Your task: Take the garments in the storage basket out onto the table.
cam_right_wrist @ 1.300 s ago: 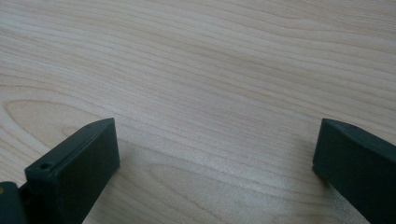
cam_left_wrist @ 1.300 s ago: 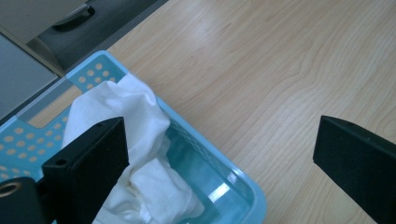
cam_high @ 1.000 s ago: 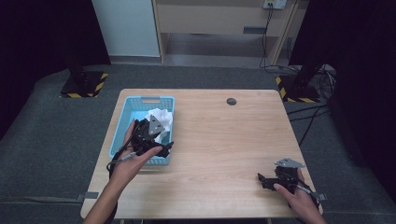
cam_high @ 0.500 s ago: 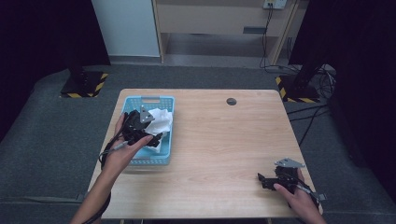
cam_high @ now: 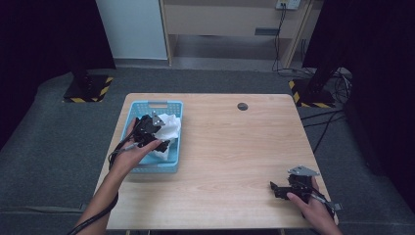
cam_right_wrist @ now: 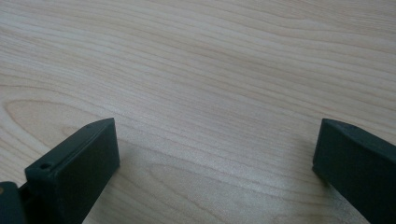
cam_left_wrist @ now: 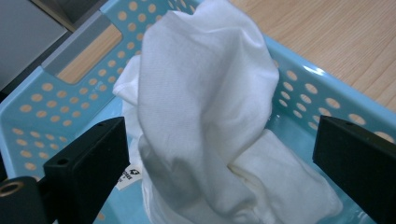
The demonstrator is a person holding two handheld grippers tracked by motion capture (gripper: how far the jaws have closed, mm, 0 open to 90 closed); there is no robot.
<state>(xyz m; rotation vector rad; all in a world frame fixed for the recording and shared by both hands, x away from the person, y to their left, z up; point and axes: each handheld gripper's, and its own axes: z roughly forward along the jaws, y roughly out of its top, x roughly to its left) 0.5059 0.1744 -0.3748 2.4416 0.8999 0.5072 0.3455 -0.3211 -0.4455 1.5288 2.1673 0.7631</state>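
A crumpled white cloth lies in a light blue perforated basket at the table's left side. My left gripper hovers over the basket, jaws wide apart on either side of the raised fold of cloth, open and not clamped on it. A small label shows on the cloth near the left jaw. My right gripper rests low over bare wood near the table's front right corner, open with nothing between its jaws.
A small dark round disc sits near the table's far edge. The wooden tabletop stretches bare between basket and right gripper. Black stands with yellow-striped bases and cables are on the grey floor beyond.
My left gripper has moved from the basket's near part toward its far end, now over the white cloth. The right gripper has stayed put.
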